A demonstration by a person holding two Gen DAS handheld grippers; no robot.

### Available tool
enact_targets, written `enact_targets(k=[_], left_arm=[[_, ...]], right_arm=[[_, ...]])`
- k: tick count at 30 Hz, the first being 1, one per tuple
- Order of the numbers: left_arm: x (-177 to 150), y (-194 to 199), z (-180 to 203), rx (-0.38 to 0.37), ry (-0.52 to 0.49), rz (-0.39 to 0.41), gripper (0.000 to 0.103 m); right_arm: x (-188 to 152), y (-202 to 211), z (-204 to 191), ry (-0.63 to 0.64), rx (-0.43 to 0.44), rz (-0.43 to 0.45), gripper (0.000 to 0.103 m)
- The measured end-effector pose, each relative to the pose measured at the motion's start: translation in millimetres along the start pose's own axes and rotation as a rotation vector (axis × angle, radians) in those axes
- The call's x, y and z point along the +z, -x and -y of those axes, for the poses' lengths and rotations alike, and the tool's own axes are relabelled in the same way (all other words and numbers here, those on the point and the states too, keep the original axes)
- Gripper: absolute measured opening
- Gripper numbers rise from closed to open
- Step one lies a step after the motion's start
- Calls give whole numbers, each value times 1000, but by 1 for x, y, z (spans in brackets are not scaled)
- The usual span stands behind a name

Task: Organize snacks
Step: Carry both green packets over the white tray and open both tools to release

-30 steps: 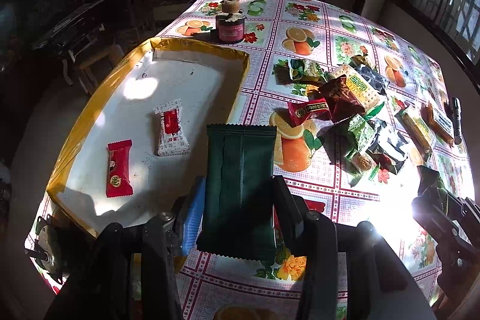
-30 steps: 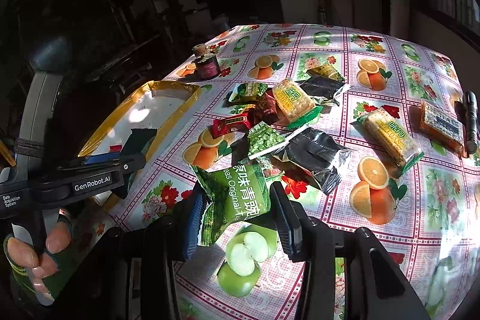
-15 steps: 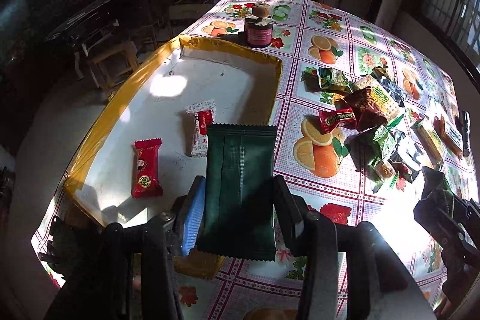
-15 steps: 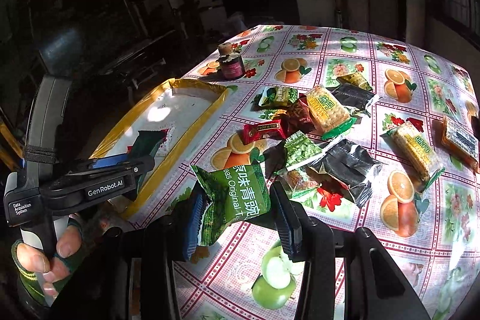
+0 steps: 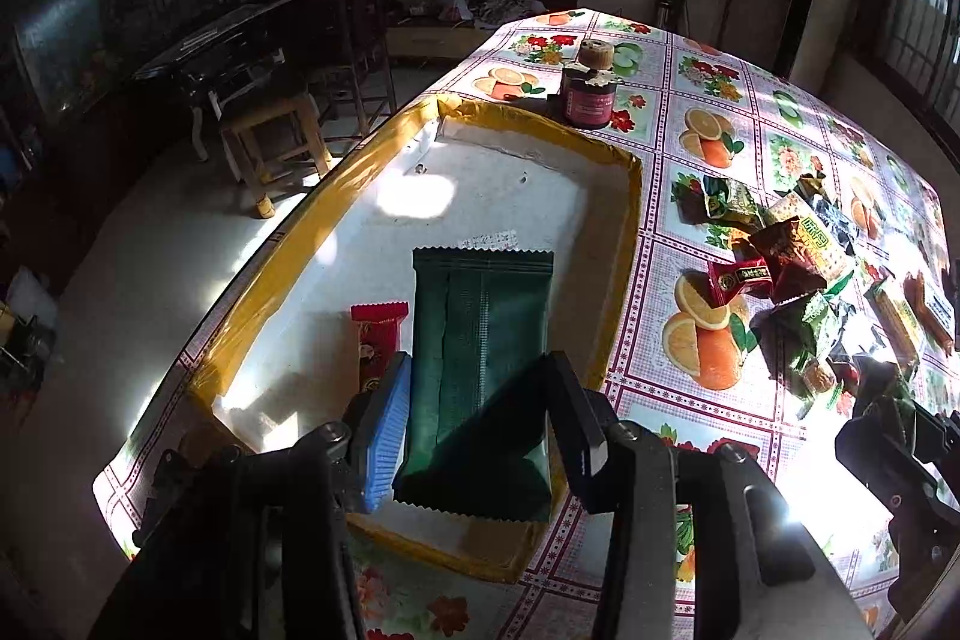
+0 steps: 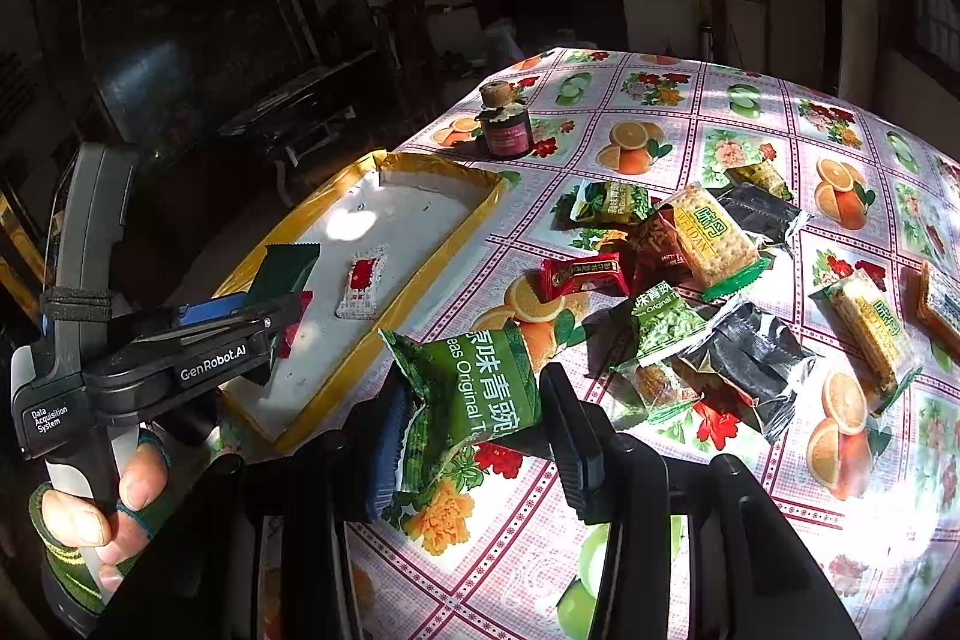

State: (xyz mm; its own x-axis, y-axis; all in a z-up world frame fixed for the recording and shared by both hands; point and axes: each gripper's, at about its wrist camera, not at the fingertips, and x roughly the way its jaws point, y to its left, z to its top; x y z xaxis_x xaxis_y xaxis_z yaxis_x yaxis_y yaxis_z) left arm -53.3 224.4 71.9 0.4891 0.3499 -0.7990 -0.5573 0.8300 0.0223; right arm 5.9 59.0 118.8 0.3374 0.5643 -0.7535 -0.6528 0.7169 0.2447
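Left gripper (image 5: pixel 477 421): black moulded frame, one finger faced with a ribbed blue pad, the other with a black one; round screw heads at the finger bases.

Right gripper (image 6: pixel 474 436): same build, blue ribbed pad on one side, black on the other.

From the right wrist view the left unit shows a grey handle with a black elastic strap, white lettering "GenRobot.AI" and "Data Acquisition System".

Left hand (image 6: pixel 102 514): green knit fingerless glove with darker green edging.
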Motion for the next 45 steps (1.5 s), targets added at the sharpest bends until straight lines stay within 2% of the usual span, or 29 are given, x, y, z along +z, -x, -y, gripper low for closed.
enact_targets(k=[9,16,20,26,33,40,45], left_arm=[[8,-17,-25,0,51,-36,44],[29,-40,-59,26,134,-82,44],[42,-57,-66,49,149,-102,44],[51,-85,-62,72,141,-161,44],[55,-107,-50,95,109,-206,44],[56,-117,-42,120,77,-244,44],[56,-119,-43,110,81,-264,49]], right_arm=[[19,-29,-17,11,62,-18,47],[53,-67,-31,-1,165,-29,47],[76,-102,-42,4,190,-48,47],[104,-161,-51,24,163,-103,47],[110,-205,-48,45,124,-165,47],[110,-226,-46,85,88,-208,47],[109,-228,-51,114,70,-215,48]])
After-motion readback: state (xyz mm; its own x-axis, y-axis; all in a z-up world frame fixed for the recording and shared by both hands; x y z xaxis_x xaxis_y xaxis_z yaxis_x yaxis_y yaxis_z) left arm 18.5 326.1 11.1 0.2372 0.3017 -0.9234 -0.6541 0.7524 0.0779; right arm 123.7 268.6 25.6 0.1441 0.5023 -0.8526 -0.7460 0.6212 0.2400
